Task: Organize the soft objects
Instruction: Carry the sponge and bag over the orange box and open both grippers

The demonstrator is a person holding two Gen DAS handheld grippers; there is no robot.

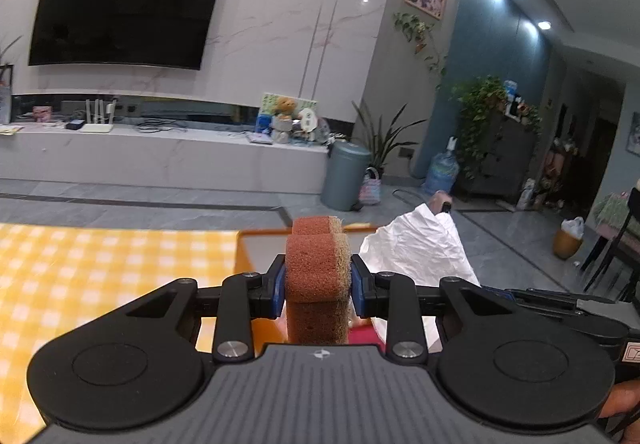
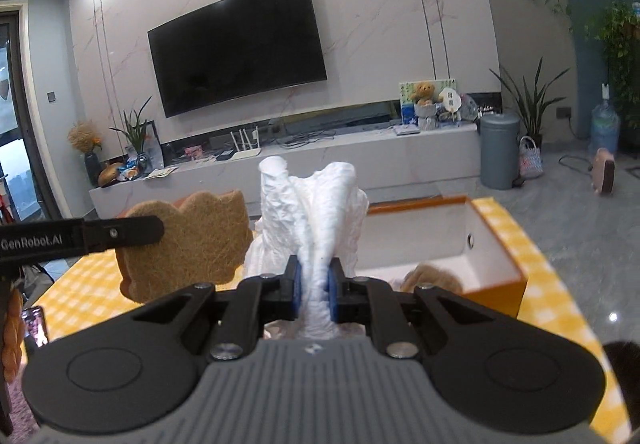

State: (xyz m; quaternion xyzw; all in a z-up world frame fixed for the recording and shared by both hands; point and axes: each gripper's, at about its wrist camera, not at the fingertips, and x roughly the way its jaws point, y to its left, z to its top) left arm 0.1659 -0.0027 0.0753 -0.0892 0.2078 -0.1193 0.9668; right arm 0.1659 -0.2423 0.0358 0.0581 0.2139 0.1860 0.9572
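Marble wall (image 1: 280,23) with a dark TV (image 1: 124,11) backs a long white ledge (image 1: 160,155) cluttered with a router (image 1: 98,119), cables and a teddy bear (image 1: 283,111); a grey bin (image 1: 346,175) stands on the tiled floor at the ledge's right end, with plants (image 1: 480,111) and a water bottle (image 1: 440,171) beyond it.

Nearer the cameras lies a table under a yellow checked cloth (image 1: 80,276). On it, toward the cloth's far right corner in the right wrist view, sits an orange box (image 2: 496,292) with a white inside, open at the top. Something tan and fuzzy (image 2: 432,278) shows at the box's near wall; what it is cannot be made out.

Left gripper (image 1: 318,280) is partly closed, its blue pads pressing both sides of a brown sponge (image 1: 316,268), which stands on edge between them, scalloped top outward, lifted clear of the cloth. From the right wrist view the sponge's tan fibrous face (image 2: 188,240) shows, with one black finger (image 2: 120,232) across it.

Right gripper (image 2: 314,288) is nearly closed, pinching a bunched fold of white crinkled cloth (image 2: 316,211) that rises above the pads and hangs loose below. Sponge and white cloth are held side by side, near each other, above the table just before the box.
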